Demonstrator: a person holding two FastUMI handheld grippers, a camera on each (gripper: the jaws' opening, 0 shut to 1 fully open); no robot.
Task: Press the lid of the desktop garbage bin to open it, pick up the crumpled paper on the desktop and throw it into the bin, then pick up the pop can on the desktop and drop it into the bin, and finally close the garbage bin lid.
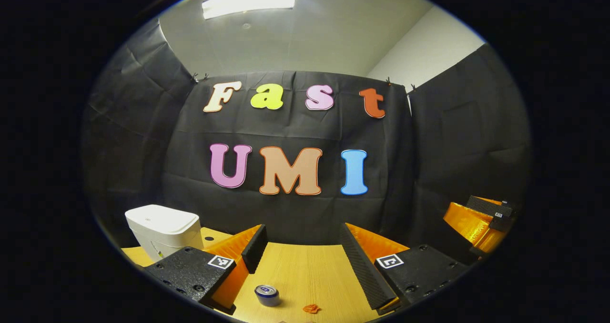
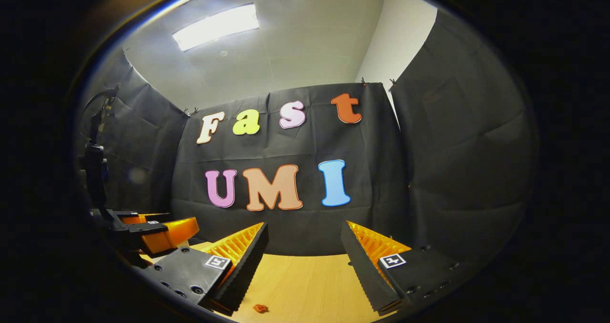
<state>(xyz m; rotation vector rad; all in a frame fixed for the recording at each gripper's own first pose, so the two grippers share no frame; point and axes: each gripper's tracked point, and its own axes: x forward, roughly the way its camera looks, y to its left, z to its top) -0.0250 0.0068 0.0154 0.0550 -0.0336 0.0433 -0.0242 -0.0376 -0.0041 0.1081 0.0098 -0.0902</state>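
Crumpled paper lay on the desktop beside the pop can; the garbage bin stood shut. Both grippers were spread, empty. Paper looked light, crushable anywhere; the can, slick, best gripped mid-body.

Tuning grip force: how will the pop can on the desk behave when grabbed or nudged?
The pop can stands upright on the table, so it probably won't roll unless tipped. Its smooth metal looks slippery, and it's likely light and easily dented.

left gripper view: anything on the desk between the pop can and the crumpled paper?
No. In the left gripper view the pop can and the crumpled paper lie apart, with bare desktop between them.
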